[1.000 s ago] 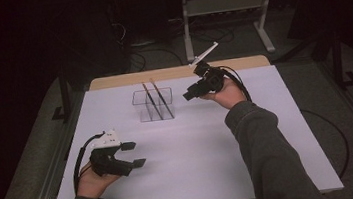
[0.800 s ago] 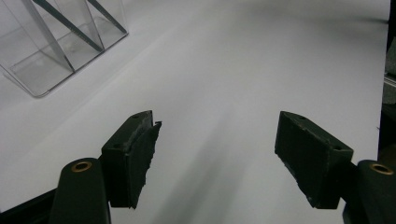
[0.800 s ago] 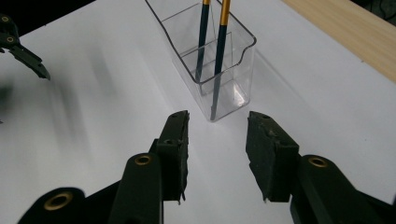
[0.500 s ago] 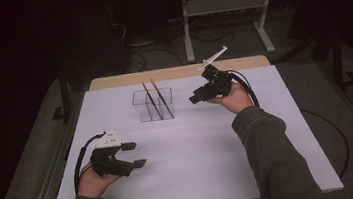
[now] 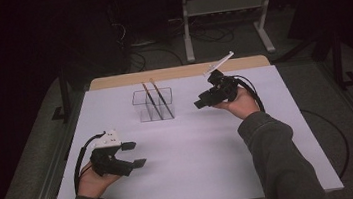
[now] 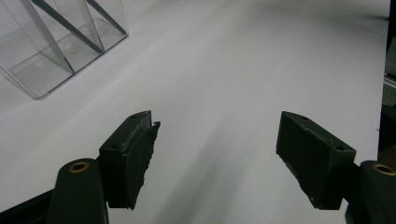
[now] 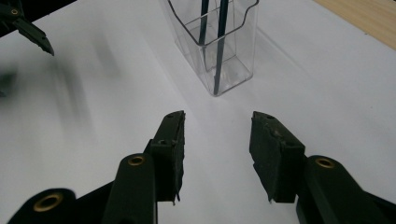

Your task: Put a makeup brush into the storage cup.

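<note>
- Since earlier frame: right hand-held gripper (image 5: 198, 104) has shifted a little right and lower beside the clear holder (image 5: 154, 104); its jaws have just been opening, nothing btwn them.
- Left hand-held gripper (image 5: 136, 154) hasn't moved: same spot at front-left of bench (image 5: 213, 176), jaws spread wide, empty.
- Right one now: jaws about half apart, aimed at the holder, which sits just ahead of the tips, not touching.
- Holder: transparent plastic, boxy w/ rectangular base, thin walls, wavy cut-out rim at top, split into compartments; stands upright at mid-rear of bench.
- Two sticks (image 5: 156, 98) lean tilted inside it: thin, straight; look brownish from above, dark in the gripper views. Can't tell which compartment each is in.
- Bench top: smooth matte white sheet; bare light wood strip along far edge.
- Jaw pads: black, blocky, rubbery-looking w/ ragged worn edges; brass-coloured rivets on the arms.
- Left hand-held gripper carries a white block on top, black cable looping off it.
</note>
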A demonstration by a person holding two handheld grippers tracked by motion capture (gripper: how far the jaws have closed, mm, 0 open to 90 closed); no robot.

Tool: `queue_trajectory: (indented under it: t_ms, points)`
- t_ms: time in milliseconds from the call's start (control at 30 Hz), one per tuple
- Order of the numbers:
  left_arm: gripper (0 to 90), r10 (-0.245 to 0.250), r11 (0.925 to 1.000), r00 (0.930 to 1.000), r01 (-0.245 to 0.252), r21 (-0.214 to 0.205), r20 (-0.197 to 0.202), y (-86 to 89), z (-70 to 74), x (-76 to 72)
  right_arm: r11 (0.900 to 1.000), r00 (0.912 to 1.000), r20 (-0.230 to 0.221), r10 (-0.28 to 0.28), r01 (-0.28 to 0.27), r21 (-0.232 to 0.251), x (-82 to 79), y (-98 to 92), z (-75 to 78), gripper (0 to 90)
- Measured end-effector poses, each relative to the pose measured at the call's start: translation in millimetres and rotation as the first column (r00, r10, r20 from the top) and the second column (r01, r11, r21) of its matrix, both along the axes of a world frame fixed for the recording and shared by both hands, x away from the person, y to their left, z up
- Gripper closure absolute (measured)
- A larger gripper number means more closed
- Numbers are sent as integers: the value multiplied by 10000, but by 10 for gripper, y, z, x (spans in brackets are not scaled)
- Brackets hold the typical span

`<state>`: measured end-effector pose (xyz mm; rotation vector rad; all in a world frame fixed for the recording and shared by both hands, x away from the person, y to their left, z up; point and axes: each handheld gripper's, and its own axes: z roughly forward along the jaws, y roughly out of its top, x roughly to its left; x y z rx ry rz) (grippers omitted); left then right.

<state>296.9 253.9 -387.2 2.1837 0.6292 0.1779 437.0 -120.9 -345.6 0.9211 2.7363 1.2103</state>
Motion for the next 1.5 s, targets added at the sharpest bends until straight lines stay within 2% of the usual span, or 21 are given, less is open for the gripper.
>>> queue_trajectory:
  t_ms: [433, 900, 1500]
  points:
    - [262, 30, 10000, 10000, -30, 13, -42, -19, -7, 2, 9998, 10000, 71, -45, 44, 198, -131, -128, -48, 528]
    - [256, 56, 10000, 10000, -56, 42, -51, -27, -13, 8, 9982, 9990, 234, -386, 374, 462, -277, -316, -83, 489]
    - [249, 141, 9997, 9998, -138, -199, 137, -38, -7, 5, 9955, 9972, 408, -629, 598, 742, -474, -477, -186, 429]
